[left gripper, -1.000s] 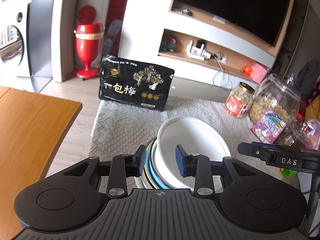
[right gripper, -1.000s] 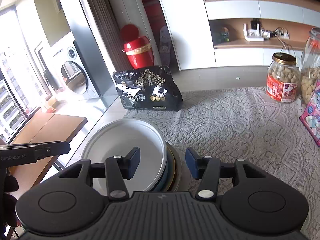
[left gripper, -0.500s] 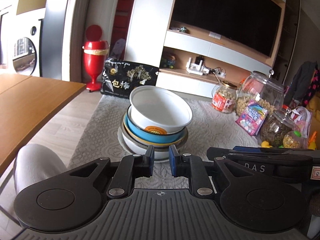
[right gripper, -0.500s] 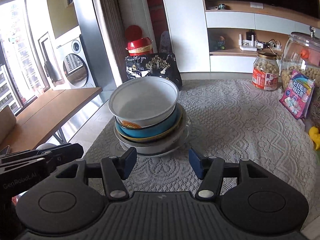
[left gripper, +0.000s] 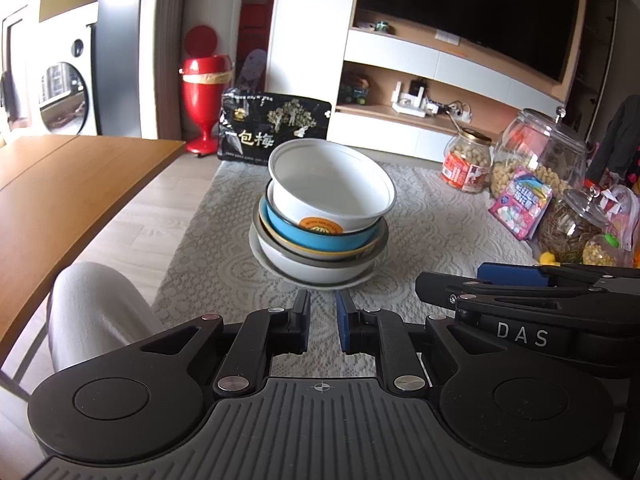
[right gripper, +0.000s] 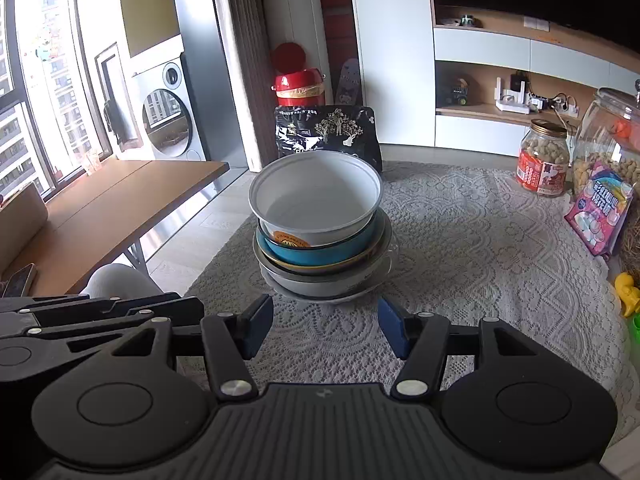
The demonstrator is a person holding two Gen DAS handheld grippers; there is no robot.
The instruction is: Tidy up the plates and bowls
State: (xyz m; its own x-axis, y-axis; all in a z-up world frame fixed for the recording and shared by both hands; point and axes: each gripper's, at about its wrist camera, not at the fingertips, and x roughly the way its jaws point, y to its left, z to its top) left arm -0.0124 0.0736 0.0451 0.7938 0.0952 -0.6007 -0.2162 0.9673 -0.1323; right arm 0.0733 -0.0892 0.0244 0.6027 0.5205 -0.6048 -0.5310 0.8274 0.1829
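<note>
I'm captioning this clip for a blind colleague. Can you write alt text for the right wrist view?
A stack of bowls, white bowl on top and blue bowl beneath, stands on a lace tablecloth. The right gripper is open, empty, just short of it. Snack jars stand right, a wooden table left.

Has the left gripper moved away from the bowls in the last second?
Yes. The left gripper has pulled back: the bowls sat between its fingers before and now stand clear ahead of them, nearer the black bag.
</note>
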